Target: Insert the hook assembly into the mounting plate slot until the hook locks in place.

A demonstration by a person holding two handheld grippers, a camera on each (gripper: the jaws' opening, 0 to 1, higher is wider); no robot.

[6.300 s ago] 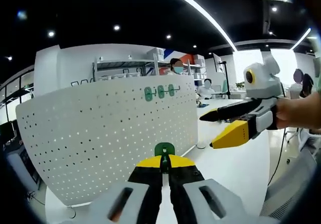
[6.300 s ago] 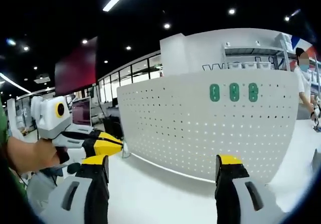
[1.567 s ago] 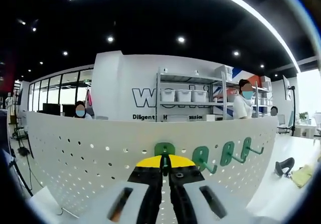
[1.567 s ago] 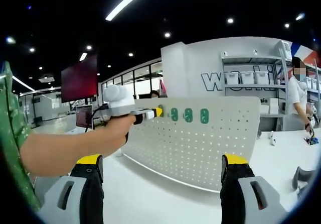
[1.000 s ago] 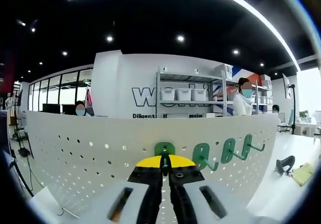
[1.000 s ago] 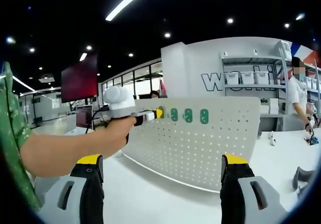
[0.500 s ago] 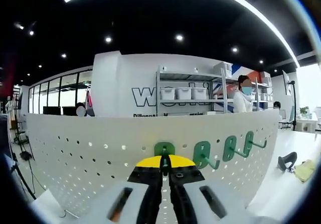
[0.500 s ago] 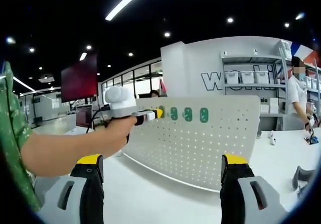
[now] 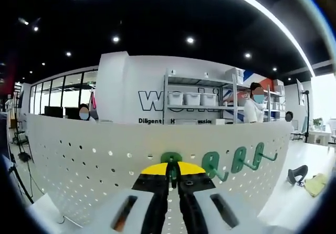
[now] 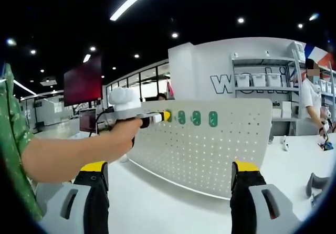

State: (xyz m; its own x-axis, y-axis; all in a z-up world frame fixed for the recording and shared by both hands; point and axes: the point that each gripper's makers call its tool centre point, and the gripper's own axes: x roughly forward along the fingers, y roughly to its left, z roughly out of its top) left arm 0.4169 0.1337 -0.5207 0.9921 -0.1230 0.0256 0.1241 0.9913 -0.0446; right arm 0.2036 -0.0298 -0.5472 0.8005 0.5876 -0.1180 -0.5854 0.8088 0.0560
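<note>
A white perforated mounting plate [image 9: 94, 166] [image 10: 210, 150] stands upright on the white table. My left gripper [image 9: 171, 171] is shut on a green hook [image 9: 171, 158] and holds it against the plate near its top edge. Three more green hooks [image 9: 239, 158] hang to its right on the plate. In the right gripper view the left gripper [image 10: 166, 117] touches the plate beside those three green hooks [image 10: 196, 118], held by a person's hand [image 10: 118, 134]. My right gripper [image 10: 168, 173] stands open, well back from the plate, with nothing between its jaws.
The white table [image 10: 157, 202] runs in front of the plate. A dark object [image 9: 298, 173] and a yellowish cloth [image 9: 317, 181] lie at the right. Behind the plate are shelves with bins [image 9: 191, 100] and people at desks [image 9: 254, 110].
Over six seconds my left gripper carried the green hook up to the plate's top row. In the last second it stays pressed there; the right gripper has not moved.
</note>
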